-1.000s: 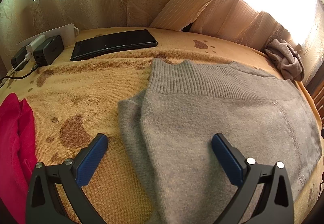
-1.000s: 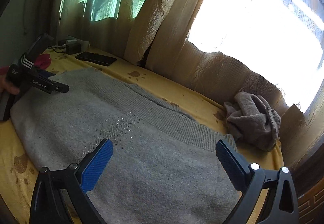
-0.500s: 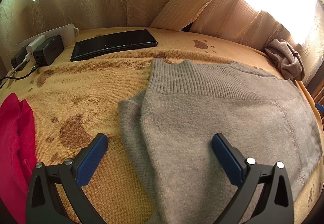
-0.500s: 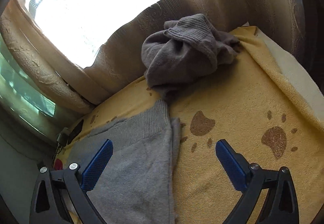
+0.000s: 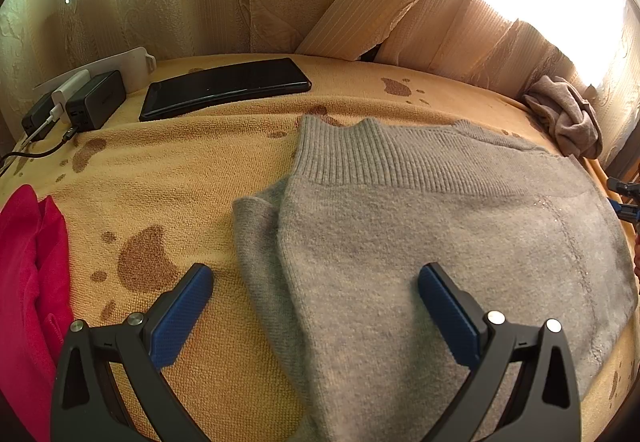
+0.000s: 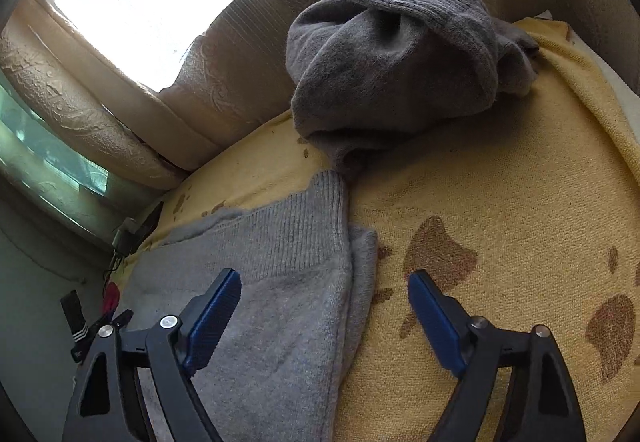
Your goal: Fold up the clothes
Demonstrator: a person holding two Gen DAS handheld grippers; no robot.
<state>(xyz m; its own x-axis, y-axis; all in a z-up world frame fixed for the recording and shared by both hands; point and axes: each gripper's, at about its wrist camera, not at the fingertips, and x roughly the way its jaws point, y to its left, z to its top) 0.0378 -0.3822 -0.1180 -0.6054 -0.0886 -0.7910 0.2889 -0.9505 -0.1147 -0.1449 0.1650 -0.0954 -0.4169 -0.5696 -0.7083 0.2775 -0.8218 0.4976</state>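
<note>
Right tool (image 6: 324, 306) swung to sweater (image 6: 280, 322) edge (spread wide).

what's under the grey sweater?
The grey sweater lies flat on the yellow paw-print towel, a folded sleeve edge peeking out beneath. Anything else underneath is covered.

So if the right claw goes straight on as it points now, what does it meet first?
Probably the grey sweater's folded edge on the yellow towel; further along, the crumpled grey garment. Depth is unclear.
</note>
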